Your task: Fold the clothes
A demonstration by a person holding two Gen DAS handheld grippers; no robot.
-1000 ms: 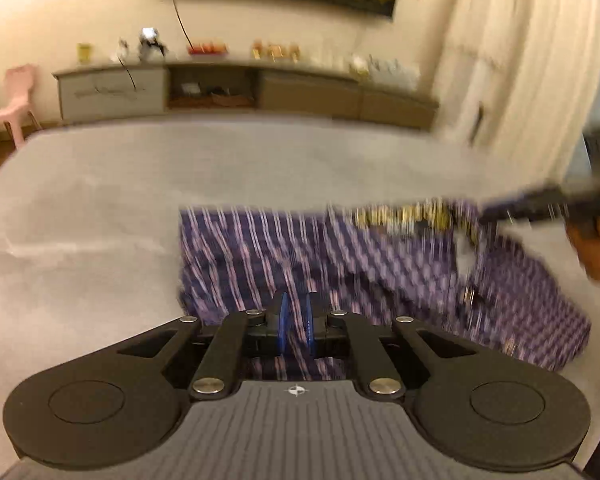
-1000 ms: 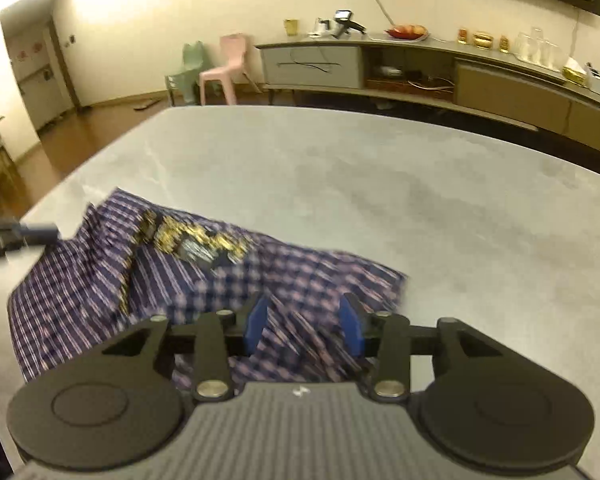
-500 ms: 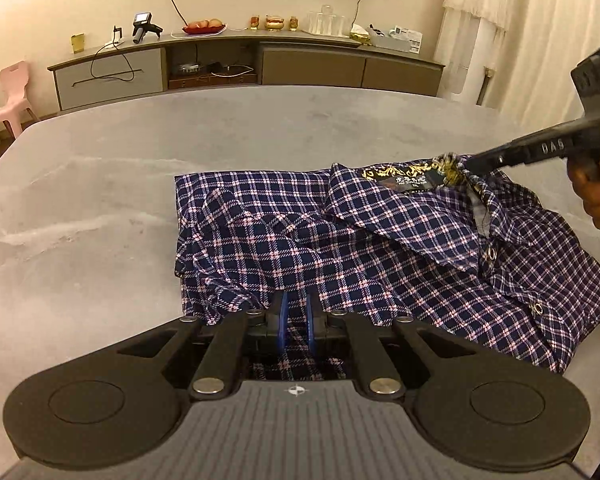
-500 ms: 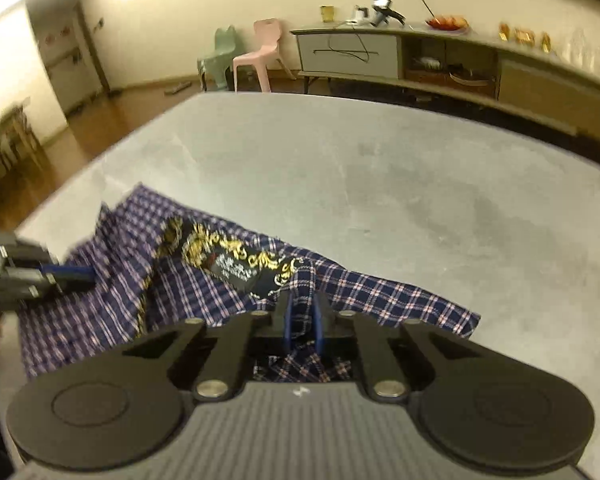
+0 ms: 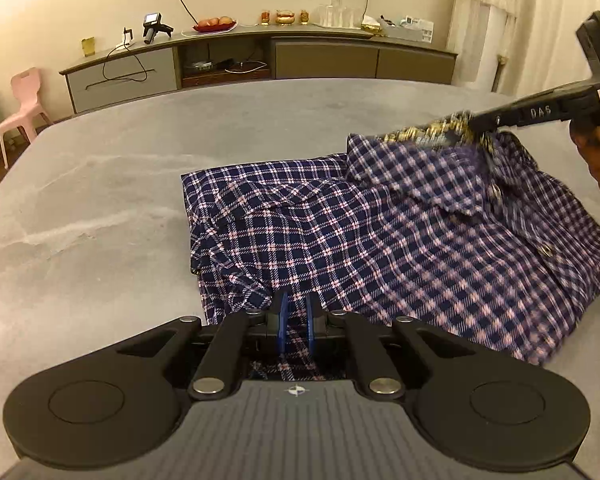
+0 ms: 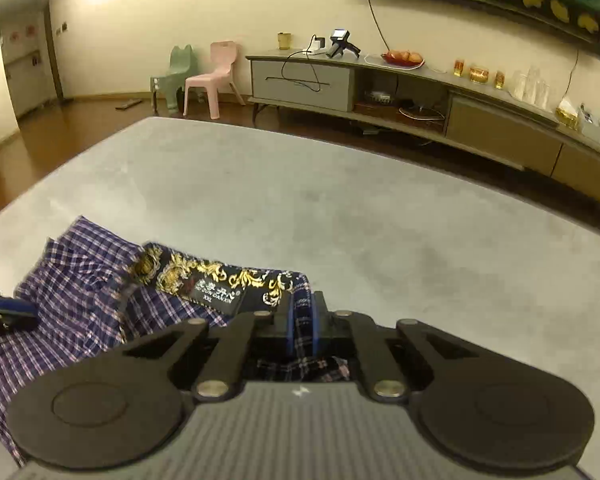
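One navy-and-pink checked cotton shirt [image 5: 380,248] on one grey stone-look tabletop [image 5: 100,200]. Two black two-finger grippers: left gripper [image 5: 295,322], right gripper [image 6: 301,326]. Two small plastic chairs, one pink [image 6: 212,76], one green [image 6: 176,76]. One long grey sideboard [image 6: 420,100]. One red fruit plate [image 6: 403,58].

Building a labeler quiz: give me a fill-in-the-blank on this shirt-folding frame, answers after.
1. The left gripper is shut on the plaid ____.
2. The right gripper pinches cloth beside the gold-patterned ____ band.
3. The size tag reads ____.
4. The pink chair stands beside a ____ one.

Answers: shirt; collar; XXL; green
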